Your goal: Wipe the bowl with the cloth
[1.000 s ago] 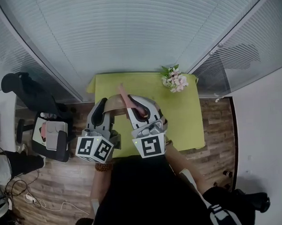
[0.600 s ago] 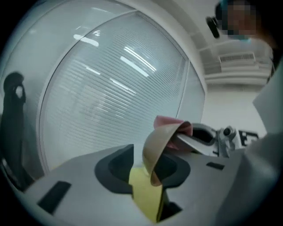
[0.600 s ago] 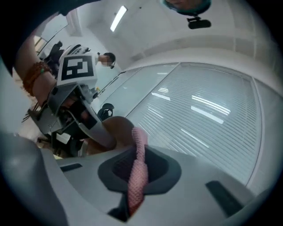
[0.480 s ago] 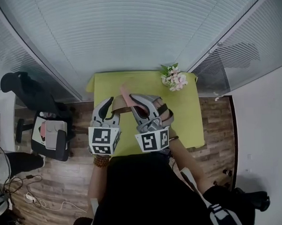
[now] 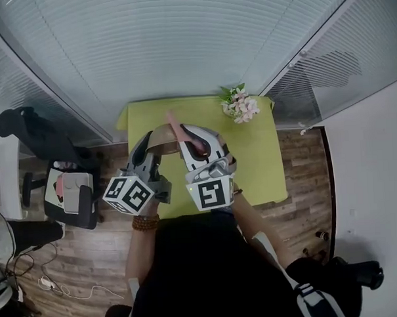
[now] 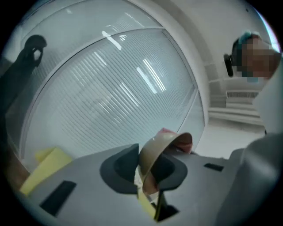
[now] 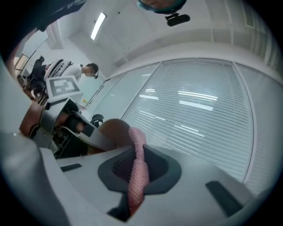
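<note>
A tan bowl point(image 5: 160, 142) is held on edge above the lime-green table point(image 5: 261, 160). My left gripper point(image 5: 147, 146) has the bowl's rim point(image 6: 155, 149) between its jaws, which are closing on it. The pads touch the rim on both sides. A pink mesh cloth point(image 7: 138, 173) is pinched in my right gripper point(image 7: 137, 171), which is shut on it. Its free end point(image 5: 175, 130) sticks up past the bowl's rim, against the bowl point(image 7: 113, 131). In the head view my right gripper point(image 5: 196, 145) sits just right of the bowl, close beside the left one.
A small bunch of pink and white flowers point(image 5: 239, 107) stands at the table's far right corner. A black office chair point(image 5: 67, 193) with things on its seat stands on the wooden floor to the left. Glass walls with blinds enclose the far side.
Half a second ago the left gripper sat square and slightly lower; now it has rolled to the left again. The bowl and cloth stay together between the two grippers.
</note>
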Action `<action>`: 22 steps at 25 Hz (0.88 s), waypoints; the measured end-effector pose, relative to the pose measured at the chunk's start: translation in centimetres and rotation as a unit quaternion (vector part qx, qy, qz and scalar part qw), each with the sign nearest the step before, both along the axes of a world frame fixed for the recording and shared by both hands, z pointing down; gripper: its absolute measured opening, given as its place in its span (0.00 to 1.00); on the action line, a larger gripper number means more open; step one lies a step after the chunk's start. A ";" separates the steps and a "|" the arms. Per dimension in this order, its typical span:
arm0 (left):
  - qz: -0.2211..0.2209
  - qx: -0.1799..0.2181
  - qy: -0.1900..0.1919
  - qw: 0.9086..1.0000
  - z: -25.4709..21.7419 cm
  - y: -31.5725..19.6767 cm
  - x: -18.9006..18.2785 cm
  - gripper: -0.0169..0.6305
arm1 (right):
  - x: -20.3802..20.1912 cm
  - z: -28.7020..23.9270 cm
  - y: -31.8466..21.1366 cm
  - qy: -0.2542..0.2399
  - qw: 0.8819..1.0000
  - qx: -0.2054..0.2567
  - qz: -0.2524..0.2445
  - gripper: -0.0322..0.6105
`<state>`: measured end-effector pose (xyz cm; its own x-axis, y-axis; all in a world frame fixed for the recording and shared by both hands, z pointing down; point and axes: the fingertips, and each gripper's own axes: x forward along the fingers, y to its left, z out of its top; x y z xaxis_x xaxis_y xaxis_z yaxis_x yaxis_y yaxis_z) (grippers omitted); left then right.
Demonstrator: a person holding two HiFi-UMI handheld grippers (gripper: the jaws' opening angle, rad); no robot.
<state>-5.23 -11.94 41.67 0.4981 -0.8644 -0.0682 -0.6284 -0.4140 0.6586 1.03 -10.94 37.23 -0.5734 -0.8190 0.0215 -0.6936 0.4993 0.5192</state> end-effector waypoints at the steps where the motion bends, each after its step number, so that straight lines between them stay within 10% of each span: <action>1: -0.004 0.000 0.040 0.999 -0.3 0.1 -0.3 0.11 | 0.0 -0.4 0.1 -0.018 1.000 -0.004 -0.001 0.07; 3: -0.001 -0.010 0.093 0.996 -0.3 0.2 -0.1 0.12 | 0.1 -0.7 0.1 -0.028 1.000 -0.010 -0.004 0.07; 6: 0.051 -0.017 0.053 0.997 1.0 0.4 1.5 0.14 | 0.6 0.3 -0.2 0.029 1.000 0.006 -0.005 0.07; 9: 0.071 0.001 -0.089 0.993 1.9 0.6 1.9 0.25 | 0.4 1.9 0.0 0.135 0.990 0.046 -0.014 0.07; 13: 0.066 0.030 -0.294 0.953 2.6 0.4 2.5 0.15 | -0.7 2.7 0.9 0.201 0.976 0.072 -0.042 0.07; 18: 0.041 0.014 -0.243 0.969 1.9 0.1 1.8 0.14 | -1.1 2.2 0.7 0.166 0.984 0.062 -0.031 0.07; 22: 0.015 0.023 -0.112 0.993 0.0 0.2 0.4 0.14 | -0.9 0.5 0.2 0.062 0.998 0.027 -0.018 0.07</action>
<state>-4.79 -11.76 41.70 0.5298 -0.8481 0.0092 -0.7449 -0.4601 0.4831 0.18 -10.69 37.73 -0.5980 -0.8000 0.0494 -0.6052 0.4911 0.6265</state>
